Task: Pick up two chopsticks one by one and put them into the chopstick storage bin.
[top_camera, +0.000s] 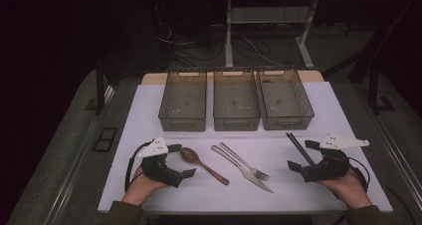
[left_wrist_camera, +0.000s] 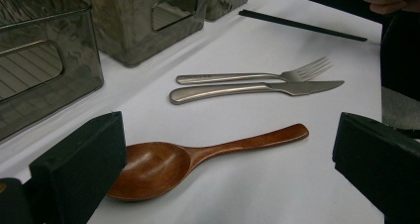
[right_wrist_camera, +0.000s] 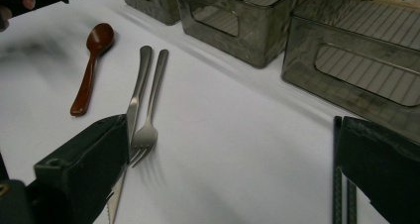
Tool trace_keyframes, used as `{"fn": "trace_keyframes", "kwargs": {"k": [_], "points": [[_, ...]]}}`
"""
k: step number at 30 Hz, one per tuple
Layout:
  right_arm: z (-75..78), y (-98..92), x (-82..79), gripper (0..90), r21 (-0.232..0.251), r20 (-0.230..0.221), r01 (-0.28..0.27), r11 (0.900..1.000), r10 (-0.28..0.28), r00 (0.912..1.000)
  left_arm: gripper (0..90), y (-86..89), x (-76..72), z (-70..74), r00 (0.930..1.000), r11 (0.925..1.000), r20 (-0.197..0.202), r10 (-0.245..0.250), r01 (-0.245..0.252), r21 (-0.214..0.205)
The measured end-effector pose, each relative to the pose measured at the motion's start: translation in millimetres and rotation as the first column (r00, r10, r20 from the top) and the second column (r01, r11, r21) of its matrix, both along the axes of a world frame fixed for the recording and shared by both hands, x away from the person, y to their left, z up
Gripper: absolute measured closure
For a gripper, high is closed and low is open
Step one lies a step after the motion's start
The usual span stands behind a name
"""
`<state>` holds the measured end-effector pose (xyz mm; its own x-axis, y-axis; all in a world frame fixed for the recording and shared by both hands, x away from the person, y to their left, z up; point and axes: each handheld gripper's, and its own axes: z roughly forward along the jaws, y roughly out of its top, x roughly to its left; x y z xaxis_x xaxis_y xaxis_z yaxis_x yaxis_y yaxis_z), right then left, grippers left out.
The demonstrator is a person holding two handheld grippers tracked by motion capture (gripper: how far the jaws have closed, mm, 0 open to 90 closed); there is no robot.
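Both grippers, left gripper [top_camera: 175, 160] and right gripper [top_camera: 302, 156], have black bodies, blocky black jaws, grey three-cornered top plates and black cables; olive sleeves cover the wrists.

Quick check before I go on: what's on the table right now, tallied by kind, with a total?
Translucent grey plastic bins: 3
Brown wooden spoon: 1
Silver metal fork: 1
Silver metal knife: 1
Black chopsticks, lying side by side as a pair: 2
Total: 8
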<state>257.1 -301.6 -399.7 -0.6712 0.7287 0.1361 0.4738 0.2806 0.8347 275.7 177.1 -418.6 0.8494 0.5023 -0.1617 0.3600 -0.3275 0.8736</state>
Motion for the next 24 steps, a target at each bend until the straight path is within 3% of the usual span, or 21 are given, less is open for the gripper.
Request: {"fn": "trace_keyframes", "kwargs": {"k": [24], "points": [[6.0,-21.4,14.5,0.3,-0.034,0.008,0.051,0.9981,-0.05,0.9987,0.0,-1.5,0.3,-0.4,0.9999,0.9999,0.001,-0.011,0.011,-0.001]]}}
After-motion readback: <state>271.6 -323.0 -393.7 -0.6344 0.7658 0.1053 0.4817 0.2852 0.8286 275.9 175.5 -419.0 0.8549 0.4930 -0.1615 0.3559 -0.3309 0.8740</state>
